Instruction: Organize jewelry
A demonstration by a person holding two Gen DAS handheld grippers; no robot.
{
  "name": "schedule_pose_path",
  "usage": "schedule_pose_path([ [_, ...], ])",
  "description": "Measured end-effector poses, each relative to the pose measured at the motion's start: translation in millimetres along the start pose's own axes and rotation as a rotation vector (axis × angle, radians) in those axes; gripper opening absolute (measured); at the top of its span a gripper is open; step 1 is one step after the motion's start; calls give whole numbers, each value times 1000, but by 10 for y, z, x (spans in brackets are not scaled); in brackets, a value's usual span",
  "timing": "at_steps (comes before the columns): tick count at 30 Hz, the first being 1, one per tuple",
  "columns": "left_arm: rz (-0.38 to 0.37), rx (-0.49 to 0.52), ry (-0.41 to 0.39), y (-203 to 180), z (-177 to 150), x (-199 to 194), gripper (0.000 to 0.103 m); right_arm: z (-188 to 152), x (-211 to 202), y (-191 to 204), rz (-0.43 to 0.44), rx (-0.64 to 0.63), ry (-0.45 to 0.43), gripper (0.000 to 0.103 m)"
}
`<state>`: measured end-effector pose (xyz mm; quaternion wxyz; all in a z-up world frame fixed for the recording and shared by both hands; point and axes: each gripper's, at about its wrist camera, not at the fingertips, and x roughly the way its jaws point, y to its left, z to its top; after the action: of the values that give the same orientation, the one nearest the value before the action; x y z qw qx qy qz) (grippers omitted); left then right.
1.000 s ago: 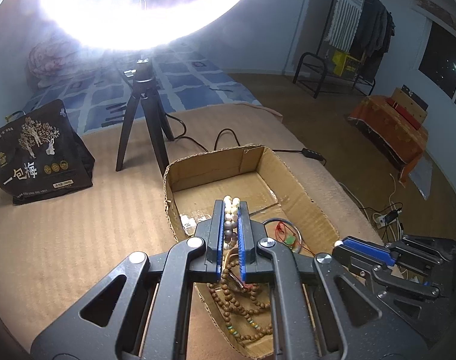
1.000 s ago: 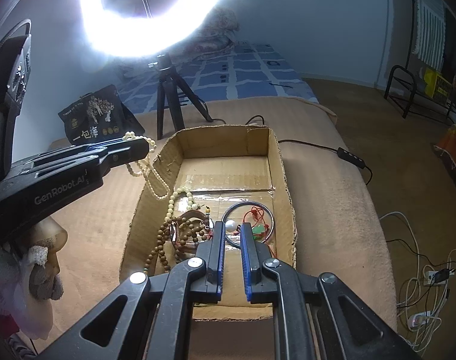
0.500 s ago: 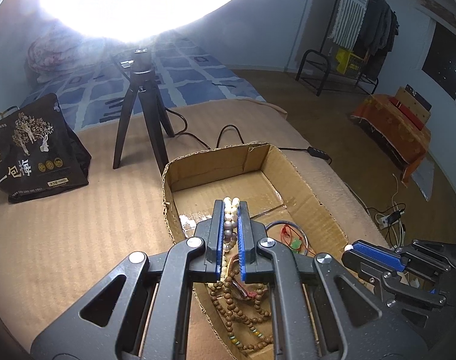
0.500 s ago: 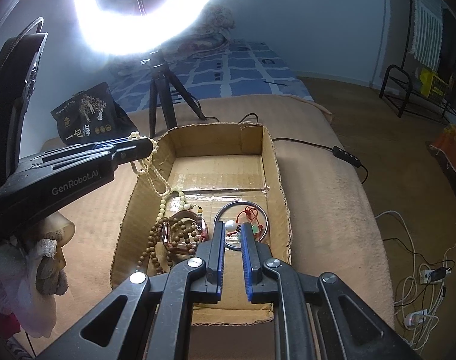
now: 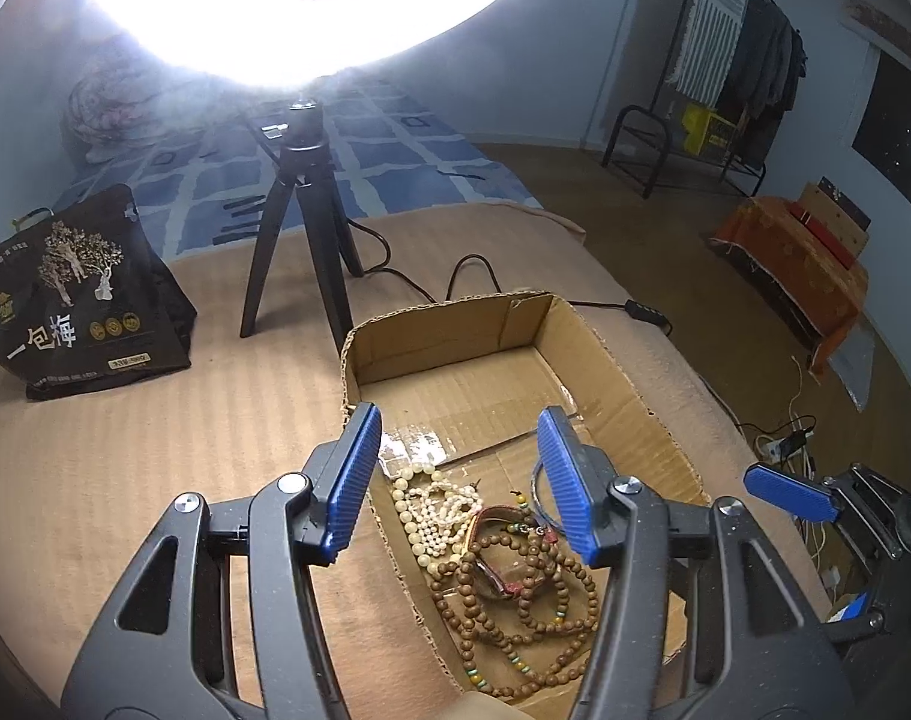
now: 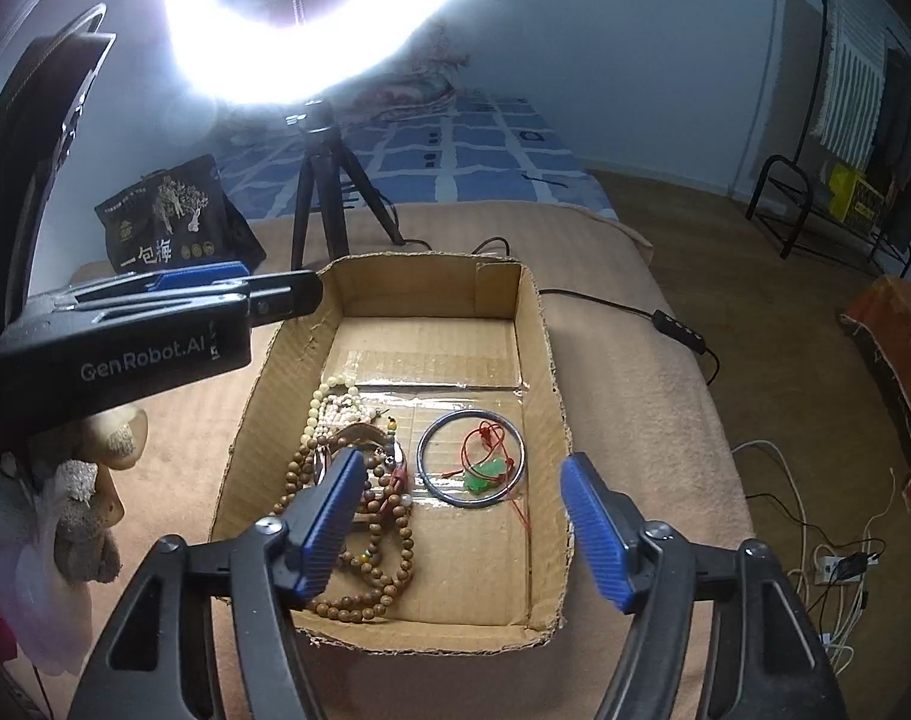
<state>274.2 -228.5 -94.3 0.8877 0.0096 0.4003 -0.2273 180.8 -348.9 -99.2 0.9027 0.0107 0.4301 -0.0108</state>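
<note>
The left gripper [image 5: 461,480] hangs with its jaws spread wide and nothing between them, above the near left corner of the cardboard box [image 6: 533,360]; the right gripper [image 6: 464,516] is likewise wide apart and empty over the box's near end. All the jewelry lies inside: a pale bead strand [image 5: 434,507] heaped against brown wooden beads [image 6: 377,546] on the left, a dark bangle [image 6: 471,458] ringing a green pendant on red cord [image 6: 485,468] to the right.

The likely trouble is tangling: the pale and brown strands overlap, so lifting one could drag the other or snag on the box's ragged edge.

Readable writing: "GenRobot.AI" on the left gripper's side, and Chinese characters, "一包" then one I cannot read surely, on the black bag [image 5: 77,300].
</note>
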Motion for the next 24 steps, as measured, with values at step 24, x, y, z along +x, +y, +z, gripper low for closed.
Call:
schedule_pose_path([
  [24,32,7,-58,41,-163,-687,56,-79,-464,159,-15,-10,-44,77],
])
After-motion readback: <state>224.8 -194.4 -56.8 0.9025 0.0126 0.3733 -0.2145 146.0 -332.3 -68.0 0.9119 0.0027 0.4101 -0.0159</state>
